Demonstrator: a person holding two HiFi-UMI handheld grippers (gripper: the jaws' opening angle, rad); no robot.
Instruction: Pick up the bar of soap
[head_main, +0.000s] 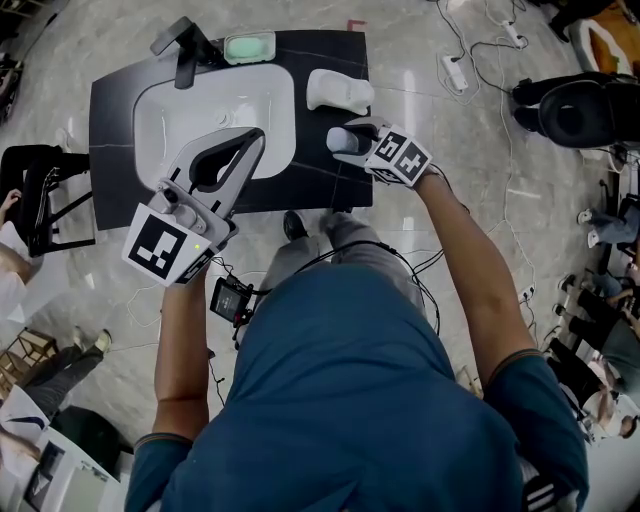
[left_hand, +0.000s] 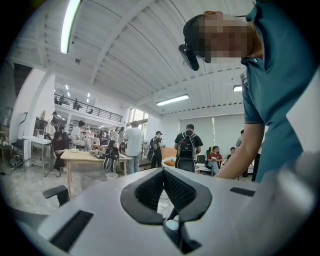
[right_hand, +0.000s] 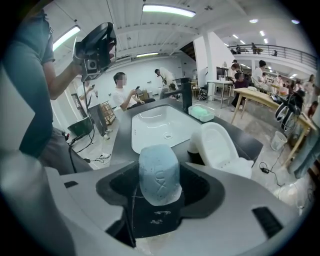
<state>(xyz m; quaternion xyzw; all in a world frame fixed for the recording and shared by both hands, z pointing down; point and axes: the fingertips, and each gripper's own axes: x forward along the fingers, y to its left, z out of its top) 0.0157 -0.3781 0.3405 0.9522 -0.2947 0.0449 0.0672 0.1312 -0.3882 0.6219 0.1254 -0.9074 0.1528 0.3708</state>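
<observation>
Two grippers in play, and only one has anything in it. The right gripper (right_hand: 161, 186) is clamped on the bar of soap (right_hand: 158, 167). The soap is pale blue and speckled, standing on end between the jaws, with letters pressed into its face that I can't quite read. That detail only shows in the right gripper view. From the head view the soap is just a small rounded lump at the gripper's nose, held up over the near right part of the black countertop (head_main: 110, 110).

The left gripper (left_hand: 163, 172) has its jaws pinched together at the tips with nothing between them. Its own view points up and away, so all it shows is ceiling lights, people around tables and the person's blue sleeve, with none of the counter. The head view places it over the near edge of the white sink (right_hand: 155, 125), and the right gripper view catches it raised at the upper left.

Just past the soap is a white soap dish (right_hand: 220, 145) on the counter, to the right of the sink. Farther back a black faucet (right_hand: 186, 92) stands at the sink's far rim, with a green tray (right_hand: 202, 113) right beside it.
</observation>
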